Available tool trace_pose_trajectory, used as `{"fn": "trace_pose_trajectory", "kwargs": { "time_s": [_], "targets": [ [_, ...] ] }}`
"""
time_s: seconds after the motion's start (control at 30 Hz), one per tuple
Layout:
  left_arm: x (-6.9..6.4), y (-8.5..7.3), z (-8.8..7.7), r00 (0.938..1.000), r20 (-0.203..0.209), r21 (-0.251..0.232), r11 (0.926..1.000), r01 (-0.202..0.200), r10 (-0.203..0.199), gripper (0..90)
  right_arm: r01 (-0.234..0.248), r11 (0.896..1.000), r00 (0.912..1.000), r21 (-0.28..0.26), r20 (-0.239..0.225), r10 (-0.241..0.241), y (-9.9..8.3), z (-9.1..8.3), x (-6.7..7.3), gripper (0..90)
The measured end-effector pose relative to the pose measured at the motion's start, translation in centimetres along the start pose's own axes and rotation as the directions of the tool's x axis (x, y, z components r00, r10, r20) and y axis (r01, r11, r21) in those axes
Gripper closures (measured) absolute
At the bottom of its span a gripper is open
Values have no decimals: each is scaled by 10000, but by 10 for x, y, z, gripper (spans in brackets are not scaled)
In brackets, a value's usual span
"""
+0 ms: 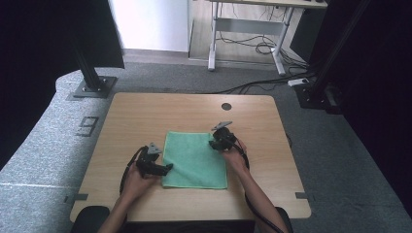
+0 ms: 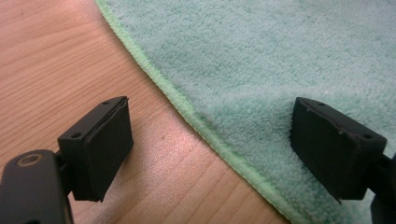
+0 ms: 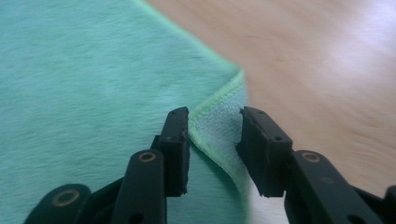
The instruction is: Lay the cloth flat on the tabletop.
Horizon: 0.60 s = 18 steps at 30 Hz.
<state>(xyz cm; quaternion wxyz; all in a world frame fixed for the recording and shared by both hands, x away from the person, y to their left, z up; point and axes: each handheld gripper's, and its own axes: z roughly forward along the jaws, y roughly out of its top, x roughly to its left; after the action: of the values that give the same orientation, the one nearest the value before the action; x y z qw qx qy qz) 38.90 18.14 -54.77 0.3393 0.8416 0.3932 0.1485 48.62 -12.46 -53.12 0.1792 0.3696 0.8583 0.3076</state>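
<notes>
Green microfibre cloth [image 1: 195,160] lies flat mid-tabletop toward the near edge; soft, light, floppy, best pinched at a corner or hem. Right gripper [image 3: 215,140] has a raised corner between half-closed jaws, grip unclear; left gripper [image 2: 210,149] spread wide, straddling the left hem. No containers

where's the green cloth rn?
High view: green cloth lies flat mid-table, between the left gripper at its left edge and the right gripper near its far right corner.
</notes>
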Motion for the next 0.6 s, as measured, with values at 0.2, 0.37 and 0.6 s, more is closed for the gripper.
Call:
{"fn": "trace_pose_trajectory", "kwargs": {
  "time_s": [0.2, 0.37, 0.6],
  "targets": [
    [0, 0, 0, 10000, -11, 15, 10000, 0, 0, 137, -577, 9983, 9957, 47, 726, 572, 0, -9, -34, 576],
    [0, 0, 0, 10000, -10, 16, 10000, -8, 8, 137, -1054, 9944, 9906, -82, 866, 1057, -7, -18, -52, 547],
    [-8, 8, -16, 9981, -347, 407, 9979, -500, 514, 131, -990, 9943, 9951, -404, -6, 991, -17, -38, -31, 453]
  ]
}}
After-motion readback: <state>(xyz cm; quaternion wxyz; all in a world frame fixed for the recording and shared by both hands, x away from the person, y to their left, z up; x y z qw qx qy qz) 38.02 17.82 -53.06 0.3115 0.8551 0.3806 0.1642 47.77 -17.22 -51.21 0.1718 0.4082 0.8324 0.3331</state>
